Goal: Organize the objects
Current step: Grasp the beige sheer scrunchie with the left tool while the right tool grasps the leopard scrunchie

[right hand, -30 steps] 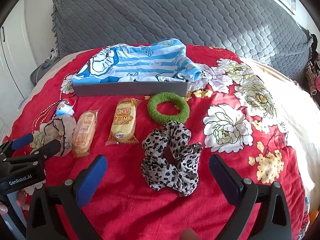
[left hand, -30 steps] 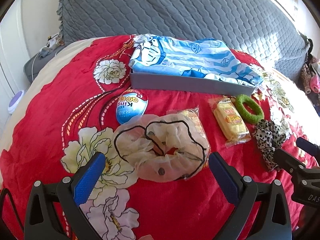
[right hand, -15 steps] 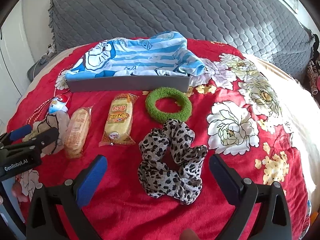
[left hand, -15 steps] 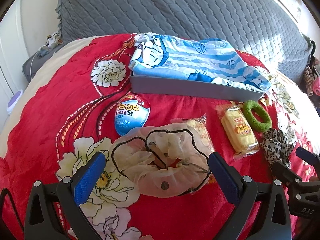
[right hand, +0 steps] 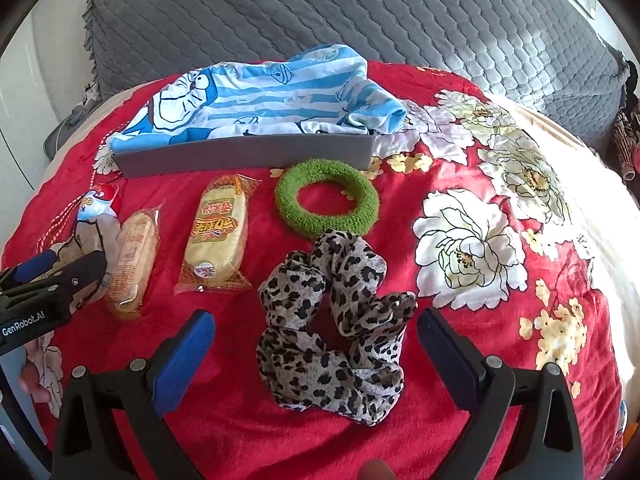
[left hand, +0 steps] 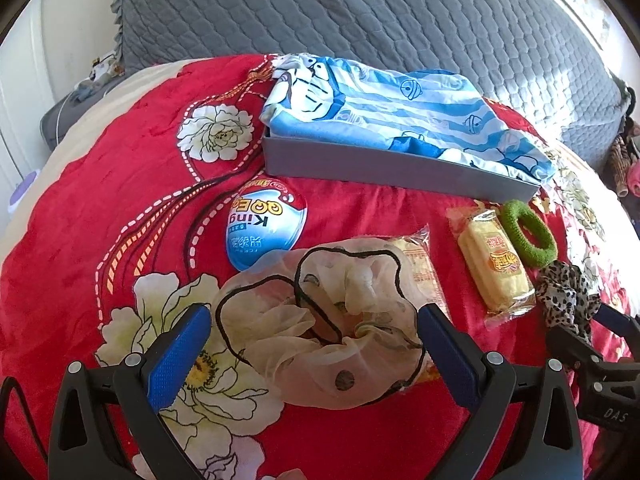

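Sheer cream scrunchie now sits between the left gripper's spread fingers, closer than before, the right gripper equally wide around the leopard scrunchie; grabs look imminent.

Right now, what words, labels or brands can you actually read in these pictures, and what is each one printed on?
"GenRobot.AI": on the body of the left hand-held gripper, right wrist view.
"King" and "QQE": upside down on the blue egg-shaped packet.
"DAS": upside down on the right hand-held gripper, rest cut off.
Yellow snack cake wrapper: red and orange logo, unreadable.
Other snack cake wrapper: print too blurred.
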The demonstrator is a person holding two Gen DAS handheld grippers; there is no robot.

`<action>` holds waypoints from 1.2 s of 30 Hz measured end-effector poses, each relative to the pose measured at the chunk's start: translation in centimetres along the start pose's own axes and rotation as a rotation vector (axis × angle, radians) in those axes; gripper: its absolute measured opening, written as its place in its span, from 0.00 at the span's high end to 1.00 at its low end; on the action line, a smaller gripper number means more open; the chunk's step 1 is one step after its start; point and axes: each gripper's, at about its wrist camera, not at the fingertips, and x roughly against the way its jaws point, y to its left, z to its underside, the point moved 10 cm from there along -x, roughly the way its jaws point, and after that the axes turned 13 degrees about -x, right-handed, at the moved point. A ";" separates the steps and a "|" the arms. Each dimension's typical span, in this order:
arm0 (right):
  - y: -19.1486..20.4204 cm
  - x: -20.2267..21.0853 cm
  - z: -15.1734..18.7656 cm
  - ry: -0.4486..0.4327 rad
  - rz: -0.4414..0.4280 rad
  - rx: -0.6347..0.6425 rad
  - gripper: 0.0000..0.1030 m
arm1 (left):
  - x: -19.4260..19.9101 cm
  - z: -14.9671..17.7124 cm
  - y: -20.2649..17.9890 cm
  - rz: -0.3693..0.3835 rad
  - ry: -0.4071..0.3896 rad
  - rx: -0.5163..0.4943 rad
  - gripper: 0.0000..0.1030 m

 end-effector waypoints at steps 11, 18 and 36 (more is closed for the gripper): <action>-0.5 -0.6 0.3 0.034 0.006 -0.008 0.33 | 0.0 0.5 0.4 0.026 0.000 0.046 0.06; -0.7 -0.7 0.3 0.037 0.012 -0.007 0.37 | -0.1 0.6 -0.1 0.048 0.009 0.028 0.24; -0.8 -1.0 0.8 0.074 0.003 -0.005 0.63 | 0.4 1.1 -1.9 0.099 0.040 -0.045 0.71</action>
